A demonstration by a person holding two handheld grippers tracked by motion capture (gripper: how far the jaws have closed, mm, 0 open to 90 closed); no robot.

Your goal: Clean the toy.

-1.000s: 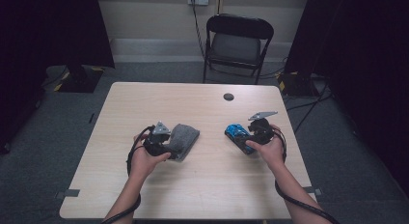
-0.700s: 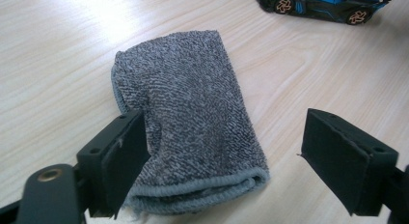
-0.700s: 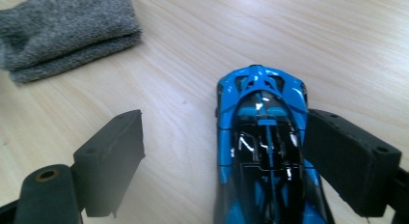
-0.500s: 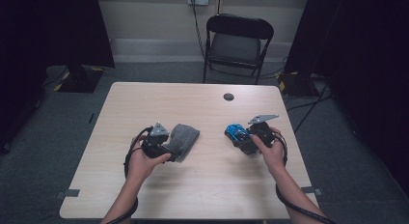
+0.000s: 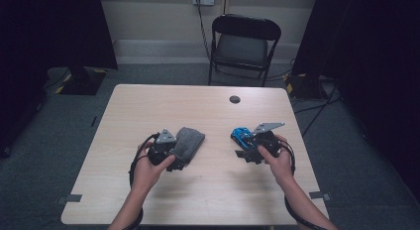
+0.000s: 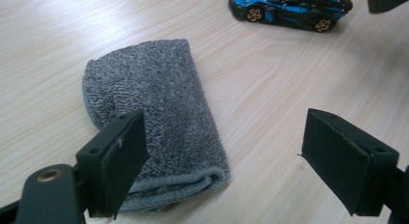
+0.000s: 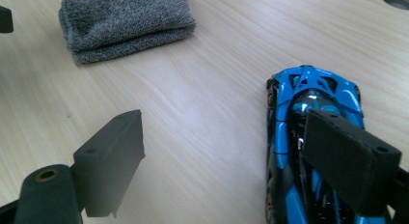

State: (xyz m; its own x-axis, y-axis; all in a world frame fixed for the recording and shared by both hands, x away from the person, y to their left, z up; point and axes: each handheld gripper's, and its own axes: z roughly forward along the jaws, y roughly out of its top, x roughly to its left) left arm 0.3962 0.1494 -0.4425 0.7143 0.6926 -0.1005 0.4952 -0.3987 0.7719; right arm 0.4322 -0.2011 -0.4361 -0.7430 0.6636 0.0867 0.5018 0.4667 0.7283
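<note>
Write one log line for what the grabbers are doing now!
left gripper: open over grey cloth | right gripper: open beside blue toy car

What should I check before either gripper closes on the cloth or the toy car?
1. Left gripper jaws open: ok.
2. Grey cloth between the left jaws: not ok, one jaw hangs over it and the other over bare table.
3. Cloth folded and flat: ok.
4. Right gripper jaws open: ok.
5. Blue toy car between the right jaws: not ok, one jaw sits over its roof.
6. Car on its wheels: ok.
</note>
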